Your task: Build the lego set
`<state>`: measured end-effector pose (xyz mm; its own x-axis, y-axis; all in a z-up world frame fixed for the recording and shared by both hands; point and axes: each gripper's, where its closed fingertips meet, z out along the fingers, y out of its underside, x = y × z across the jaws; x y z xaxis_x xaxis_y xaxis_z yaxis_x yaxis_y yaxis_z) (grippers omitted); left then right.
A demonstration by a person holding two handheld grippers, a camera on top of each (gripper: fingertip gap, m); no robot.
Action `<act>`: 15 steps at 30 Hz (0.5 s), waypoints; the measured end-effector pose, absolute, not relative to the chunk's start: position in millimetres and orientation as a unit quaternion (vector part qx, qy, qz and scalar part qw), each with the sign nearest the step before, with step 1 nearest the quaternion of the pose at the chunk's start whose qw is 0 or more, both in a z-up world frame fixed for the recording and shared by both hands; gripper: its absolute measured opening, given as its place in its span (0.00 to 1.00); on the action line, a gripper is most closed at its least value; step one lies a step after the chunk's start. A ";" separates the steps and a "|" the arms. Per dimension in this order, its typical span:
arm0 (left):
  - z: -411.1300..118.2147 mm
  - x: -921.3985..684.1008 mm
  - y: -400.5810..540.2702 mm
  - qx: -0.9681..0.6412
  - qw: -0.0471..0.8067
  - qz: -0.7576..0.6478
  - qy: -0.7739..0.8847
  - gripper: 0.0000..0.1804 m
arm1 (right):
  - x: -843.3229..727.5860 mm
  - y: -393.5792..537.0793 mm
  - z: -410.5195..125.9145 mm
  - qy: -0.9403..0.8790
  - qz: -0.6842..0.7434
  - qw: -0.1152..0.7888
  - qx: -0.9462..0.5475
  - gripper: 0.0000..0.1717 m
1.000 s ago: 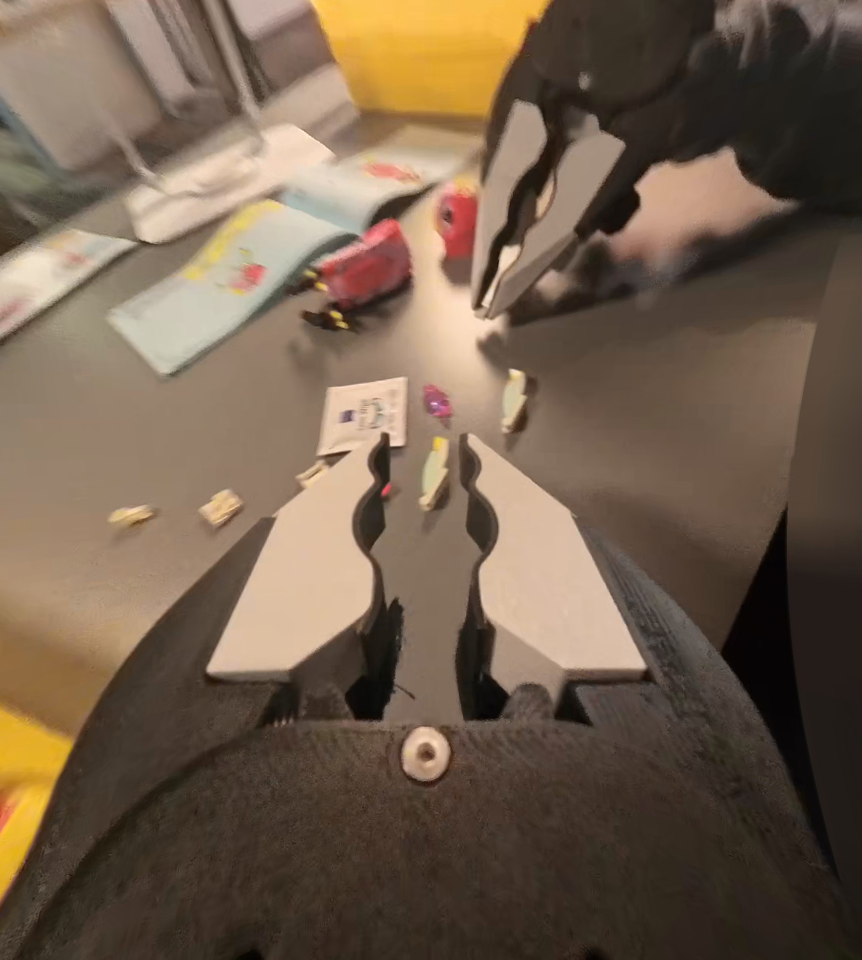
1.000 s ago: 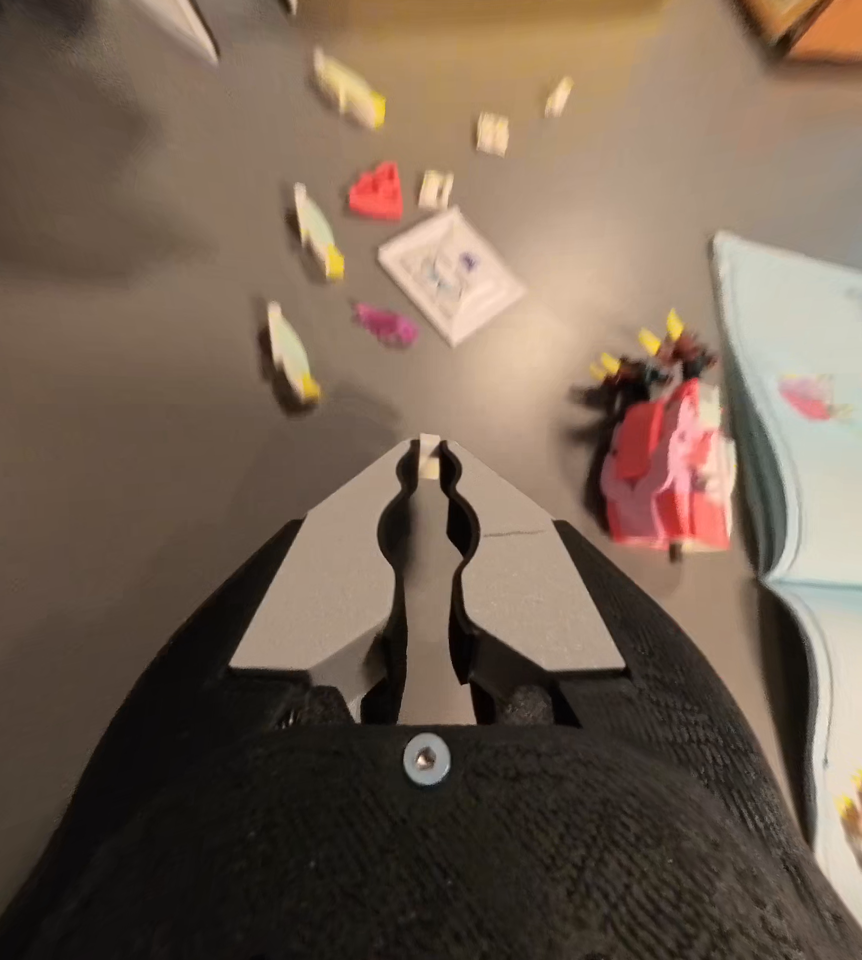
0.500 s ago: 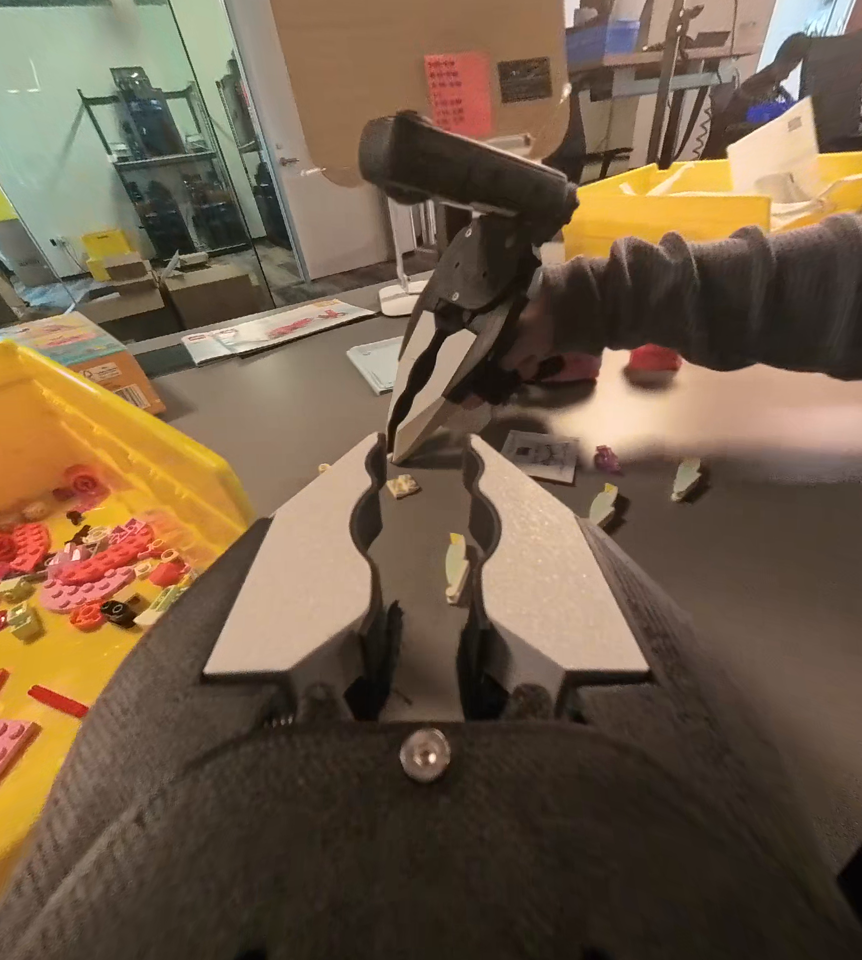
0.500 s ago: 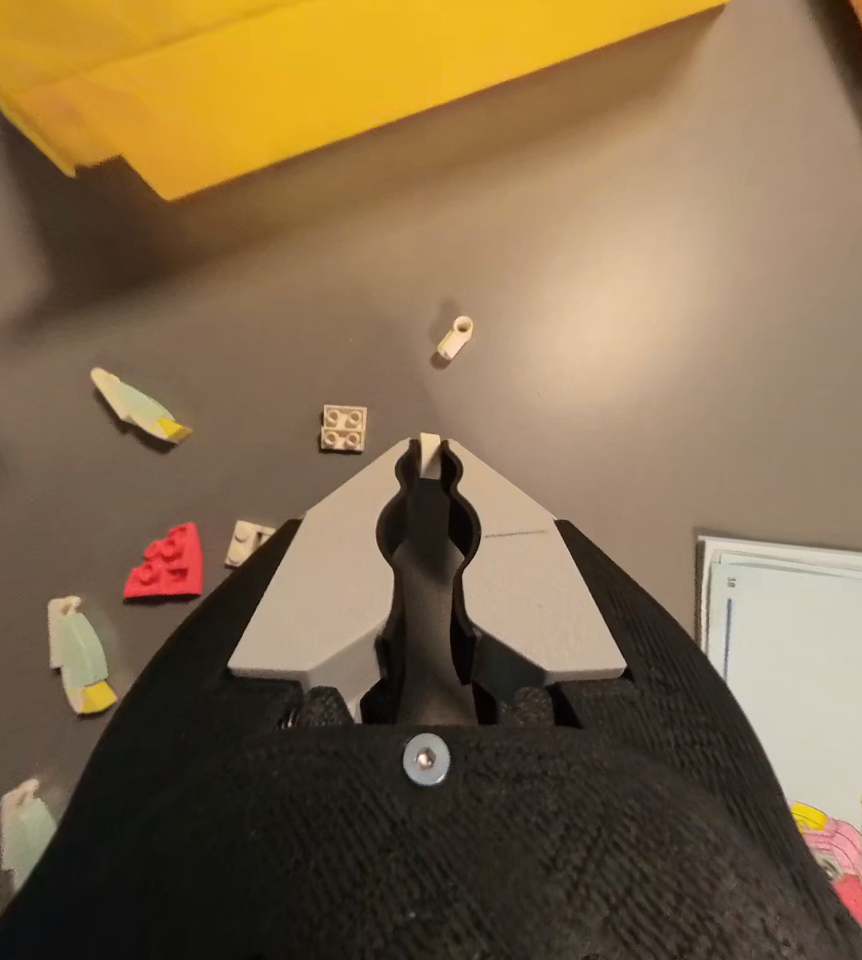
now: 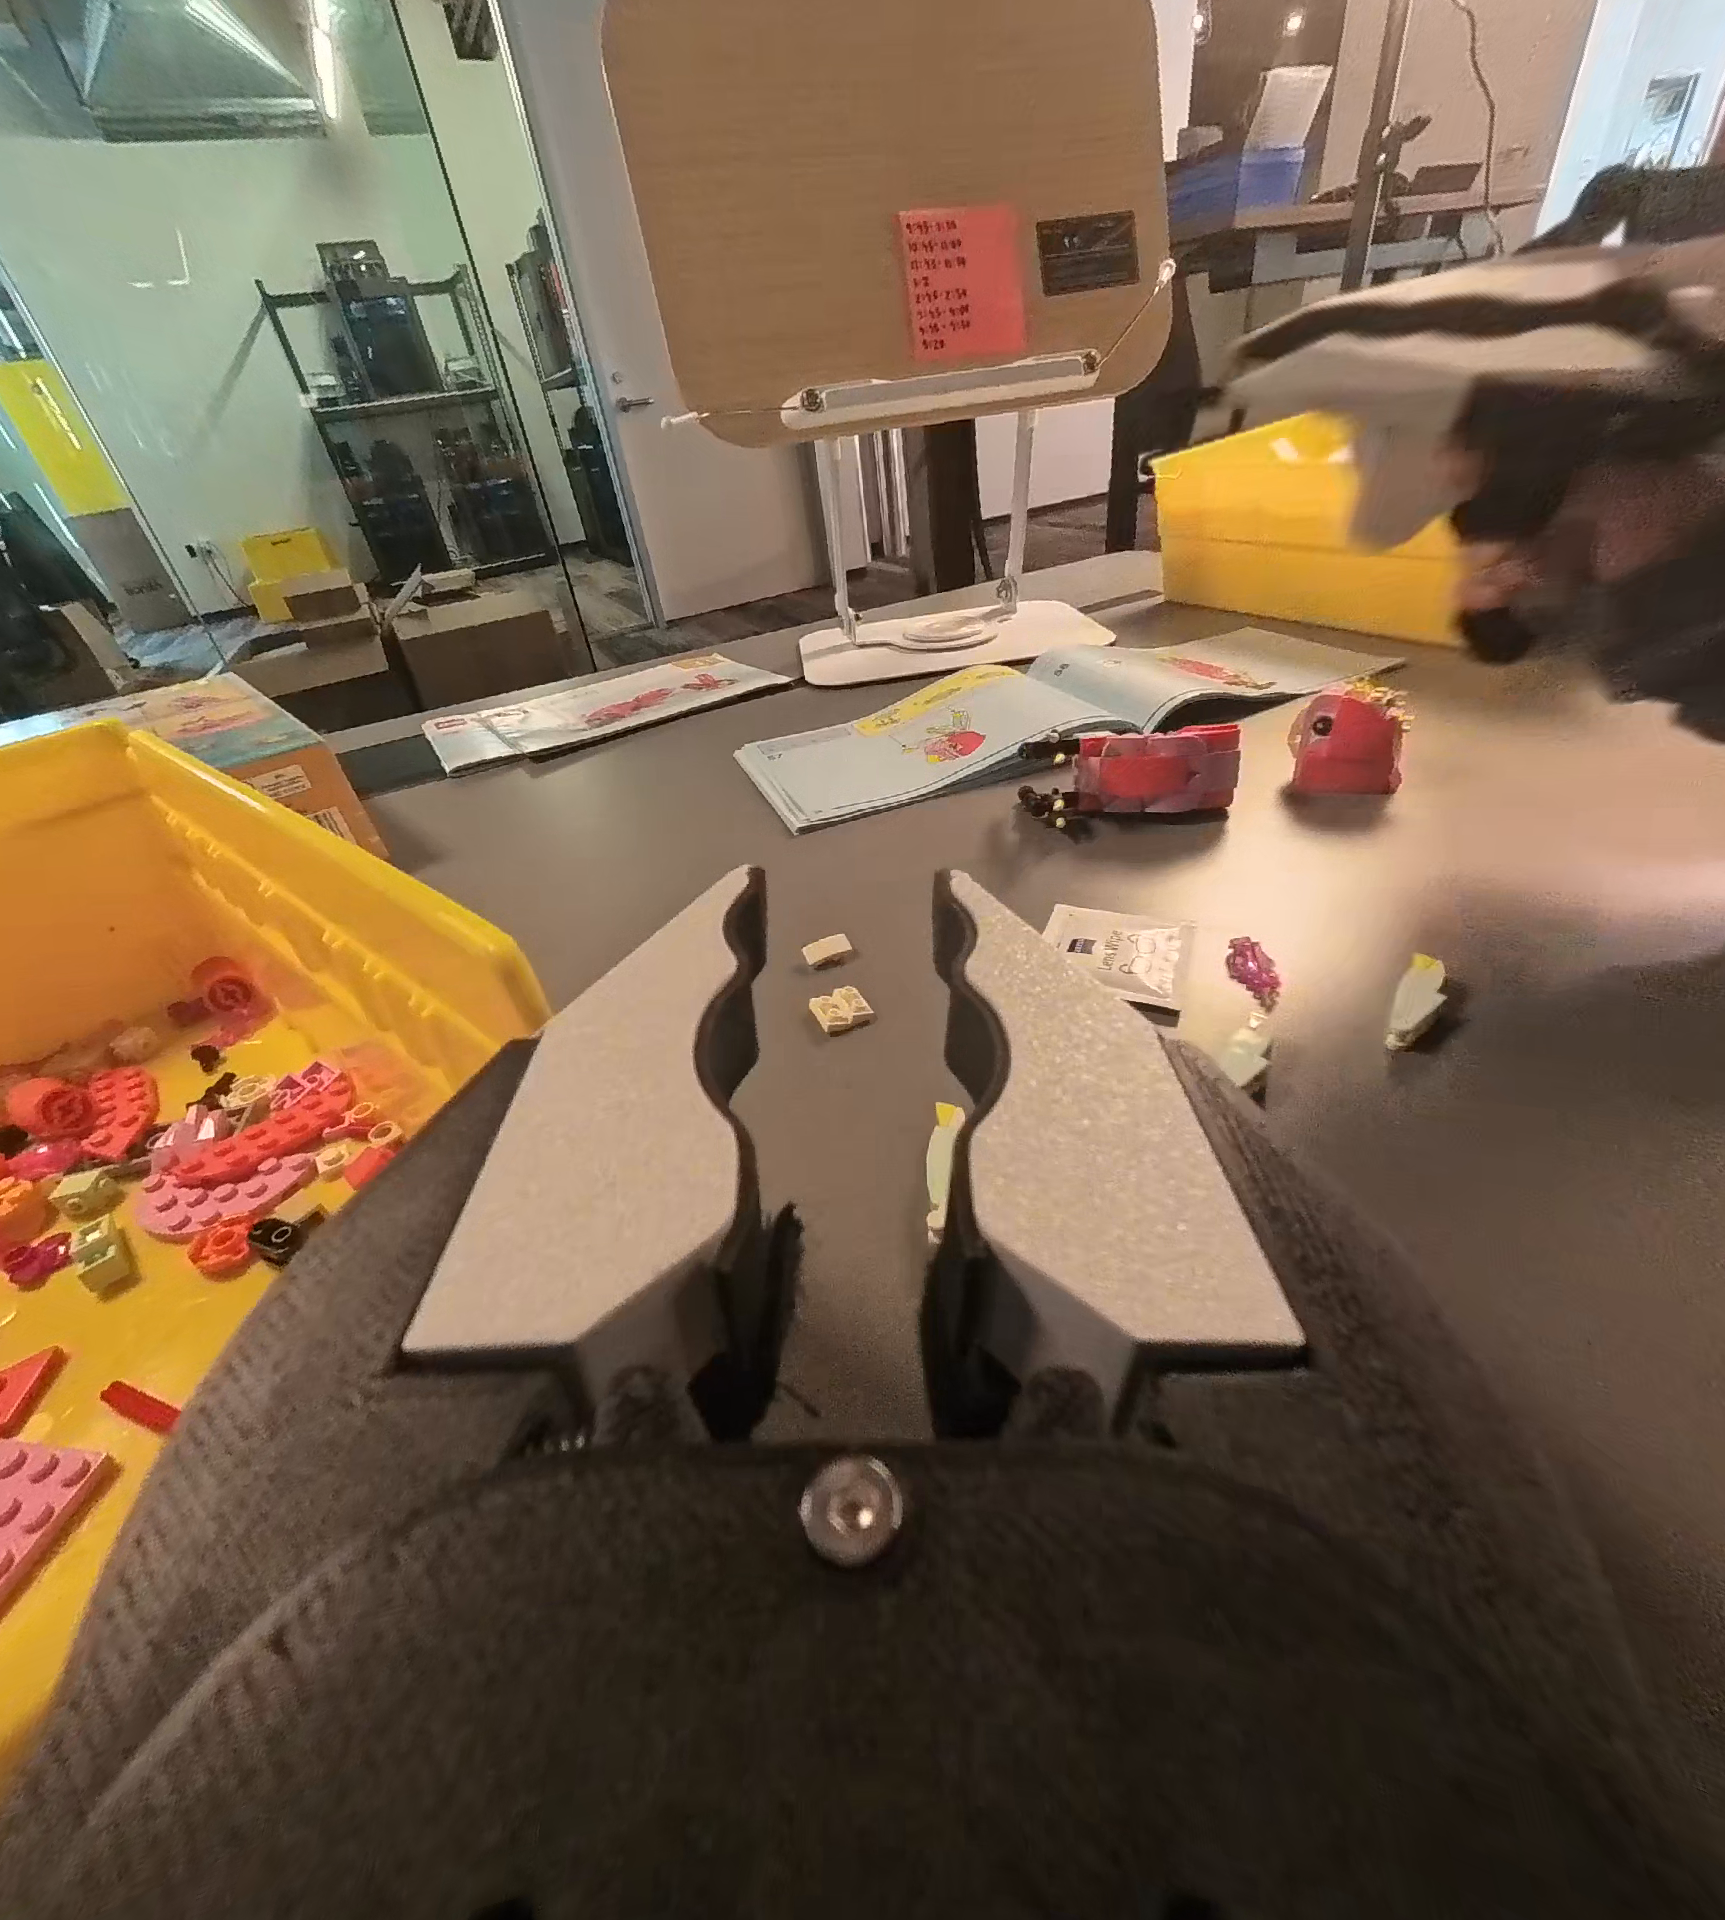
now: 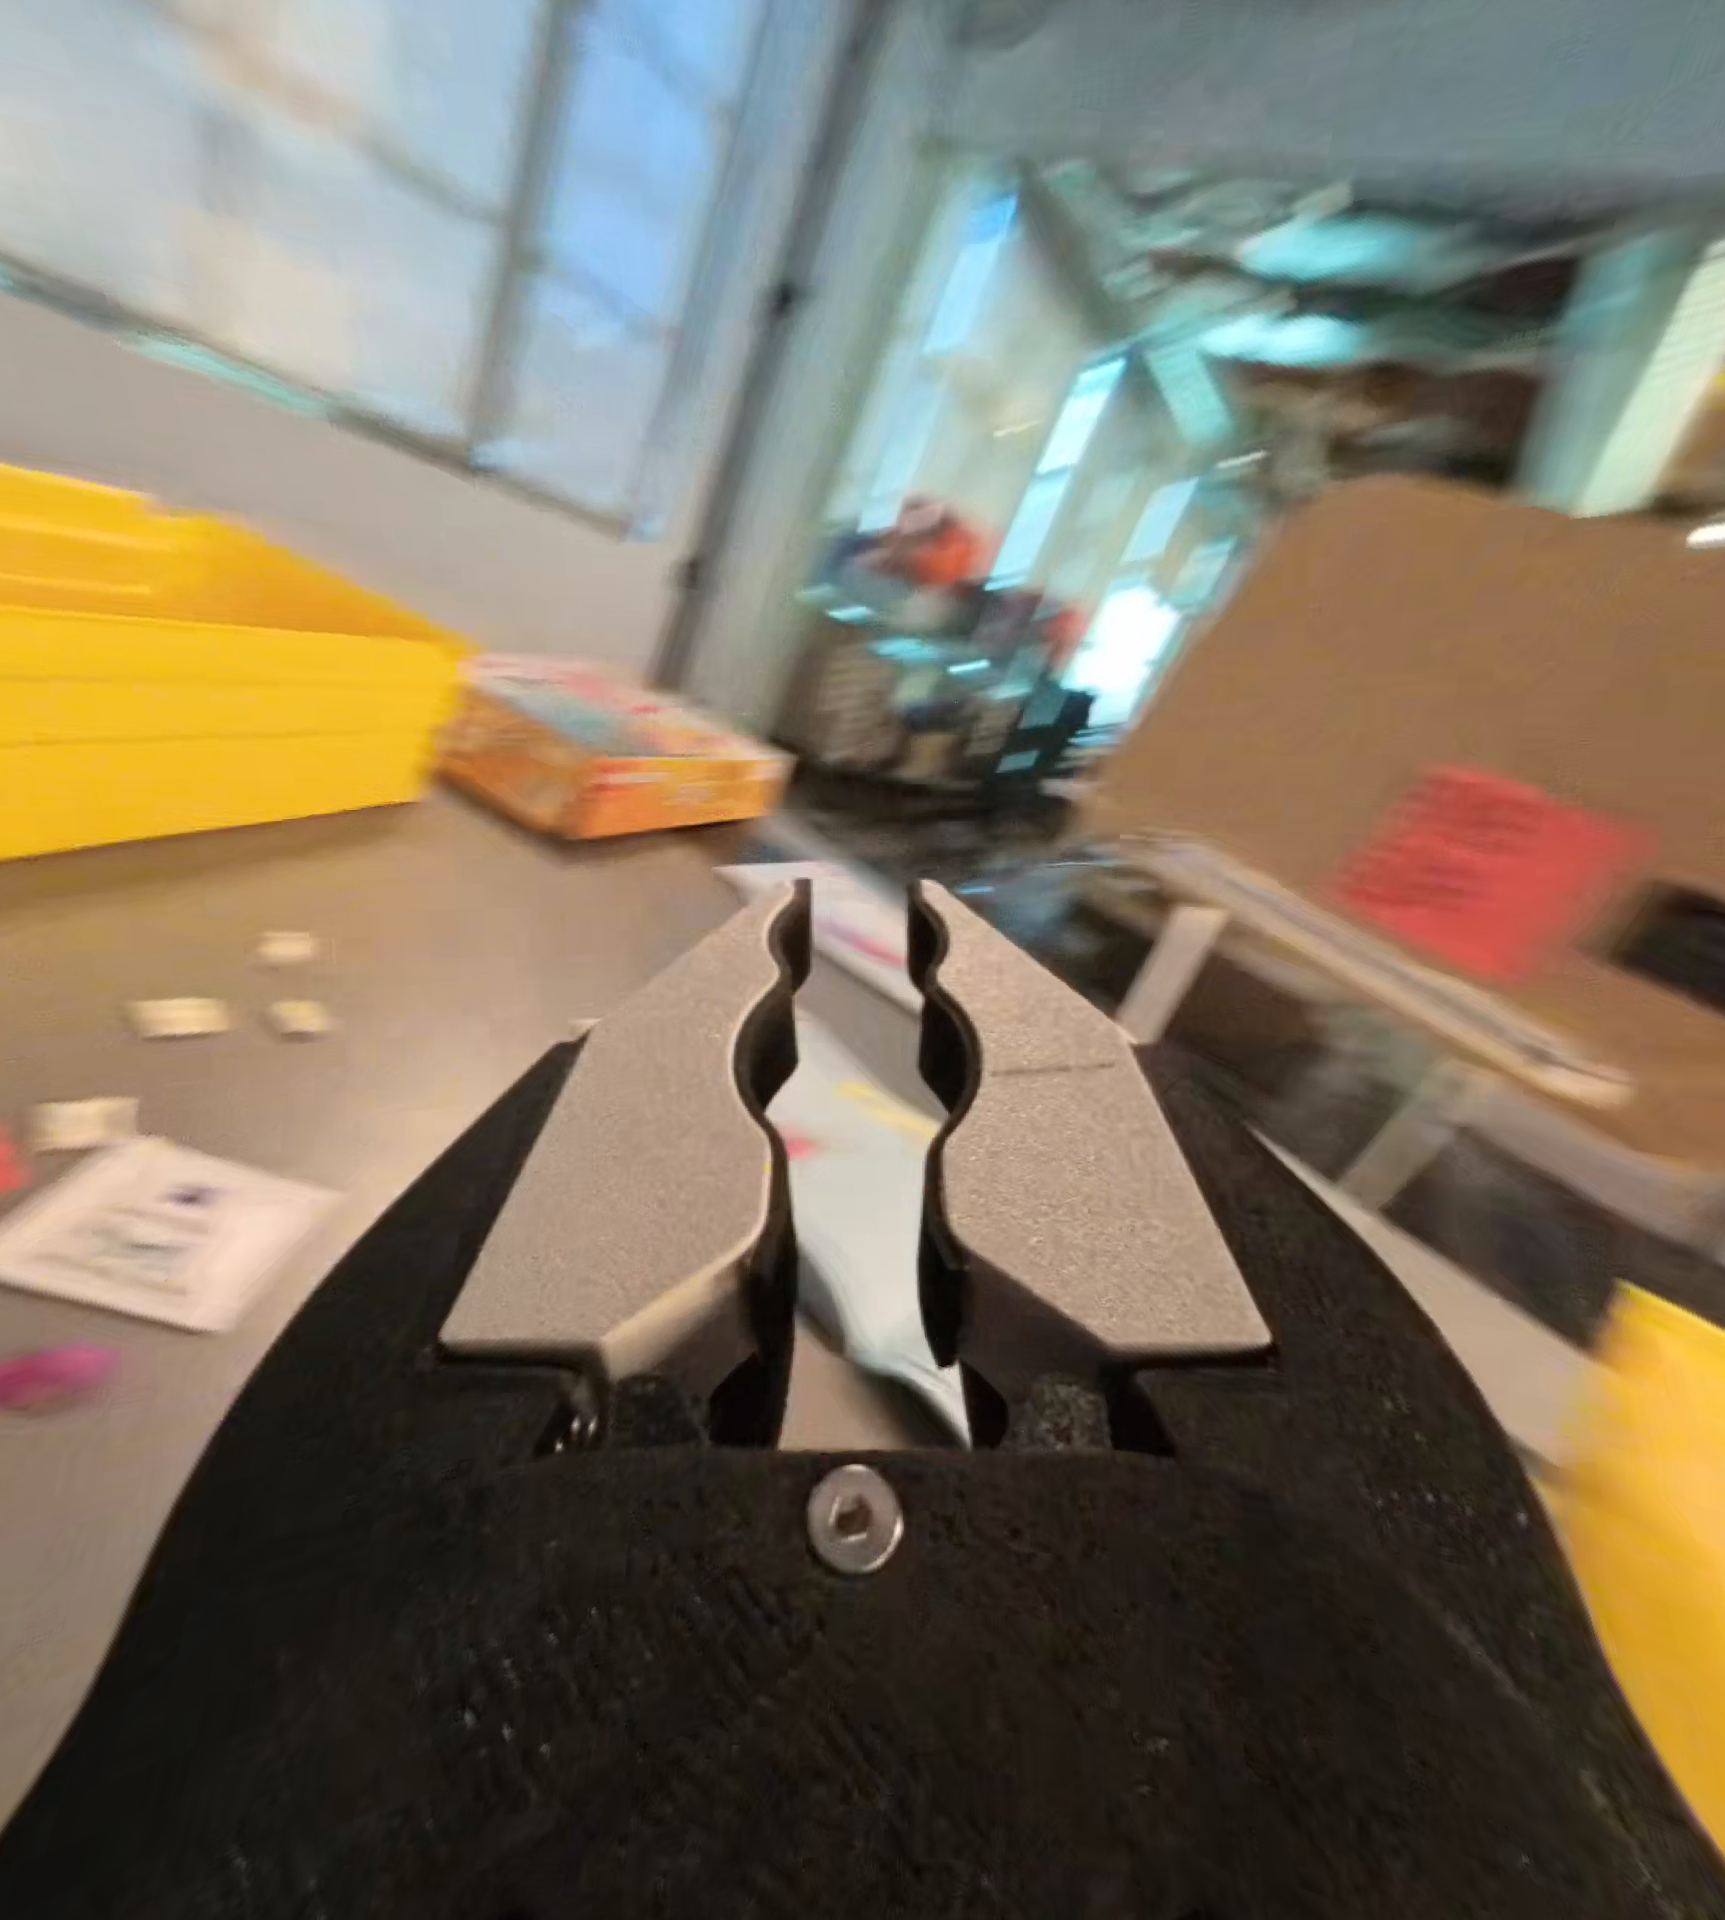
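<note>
Bricks are lying all over the dark worktop (image 5: 577,862), and neither claw is gripping one. The left claw (image 5: 847,883) is hovering low and pointing far, fingers spread wide with nothing between them. Looking through the gap, two small tan bricks (image 5: 830,951) (image 5: 842,1010) are sitting on the worktop just below the tips, not touched. A yellow bin (image 5: 338,894) full of pink and red pieces is sitting just to its left. A wipe packet (image 5: 1123,961) is lying to its right, with a booklet (image 5: 941,727) and two red builds (image 5: 1154,766) (image 5: 1346,743) farther off.

The right claw (image 6: 858,888) is hanging up high on the far right, roughly level, near a second yellow bin (image 5: 1273,540). Its view is super blurry, but the fingers are showing a narrow bare gap.
</note>
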<state>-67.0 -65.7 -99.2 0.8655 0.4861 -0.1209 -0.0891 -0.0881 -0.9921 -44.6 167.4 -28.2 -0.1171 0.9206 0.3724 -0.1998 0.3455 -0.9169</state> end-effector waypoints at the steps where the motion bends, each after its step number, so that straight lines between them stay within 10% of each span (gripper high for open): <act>1: -99.3 -67.2 -65.1 -0.705 0.660 0.218 -0.140 0.17 | -24.9 200.4 -21.8 -0.534 0.457 0.630 -0.330 0.08; 15: -104.7 -60.4 -48.8 -0.723 0.638 0.252 -0.086 0.18 | -12.8 196.7 -85.7 -0.635 0.481 0.453 -0.401 0.26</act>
